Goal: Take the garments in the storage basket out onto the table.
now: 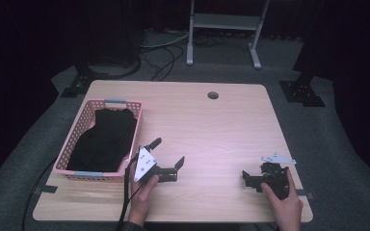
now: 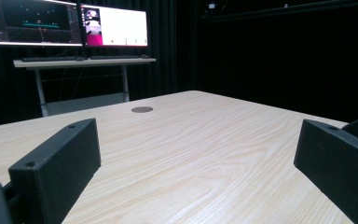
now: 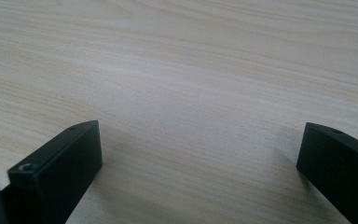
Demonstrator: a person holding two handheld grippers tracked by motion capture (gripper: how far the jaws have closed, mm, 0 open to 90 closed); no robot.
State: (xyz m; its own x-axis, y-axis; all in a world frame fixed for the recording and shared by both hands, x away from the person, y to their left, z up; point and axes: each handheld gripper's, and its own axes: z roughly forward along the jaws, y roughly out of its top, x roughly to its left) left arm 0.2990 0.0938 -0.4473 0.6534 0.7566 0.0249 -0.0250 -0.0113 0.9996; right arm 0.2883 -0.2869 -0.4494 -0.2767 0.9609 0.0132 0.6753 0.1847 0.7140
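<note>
Left gripper [image 1: 169,153]: nearest to the high camera, held in the left hand [image 1: 143,188] low over the table [image 1: 221,130]; its jaws stand wide apart with nothing between them, only bare wood as the left gripper view shows.
Right gripper [image 1: 248,179]: held in the right hand [image 1: 284,204] near the table's right front corner; jaws also apart and empty, bare wood between them in the right gripper view.
Black cloth [image 1: 103,137]: lies heaped inside the pink basket [image 1: 70,144], just to the left of the left gripper and well apart from the right one. No jaw touches it.
Pink basket: stands on the table directly beside the left gripper, its near right corner close to the grey plate on that gripper.
Step in hand: it seems the start, before any grasp; both grippers are ready and the cloth is not yet taken.
Next move: I judge the left gripper must turn to its left, rise over the basket wall, go down into the cloth and close on a fold. The right one must cross the table to help.
Round hole [image 1: 213,95]: far ahead of both grippers.
</note>
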